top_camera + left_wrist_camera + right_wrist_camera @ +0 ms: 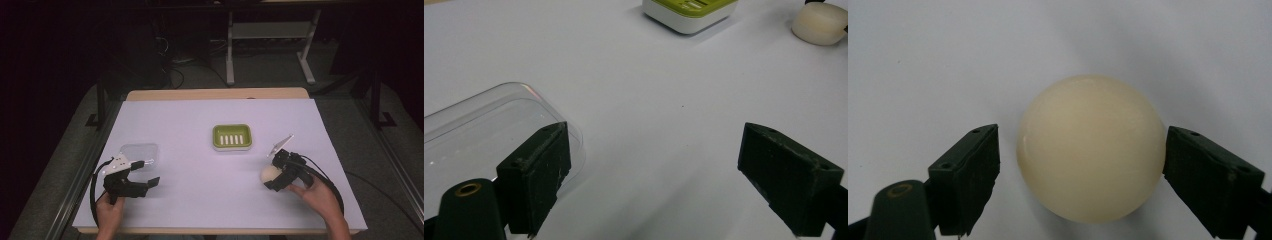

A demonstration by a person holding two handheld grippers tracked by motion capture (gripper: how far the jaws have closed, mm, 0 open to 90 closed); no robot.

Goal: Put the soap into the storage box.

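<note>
A round cream soap bar [270, 173] lies on the white table at the right. My right gripper [273, 176] is open and straddles it. In the right gripper view the soap bar [1091, 155] sits between the jaws of the right gripper [1080, 172], with a small gap at the left jaw and the right jaw at its edge. A green and white soap dish [231, 136] stands at mid-table. Near the left edge lies a clear plastic lid [140, 152]. My left gripper [152, 172] is open beside it with nothing between its jaws, its left jaw over the lid [484, 132].
The white table surface [190, 200] ends in a wooden strip at the far edge. Cables trail from both grippers toward the person's hands at the front edge. In the left gripper view the soap dish [689, 11] and the soap bar [821, 22] lie far ahead.
</note>
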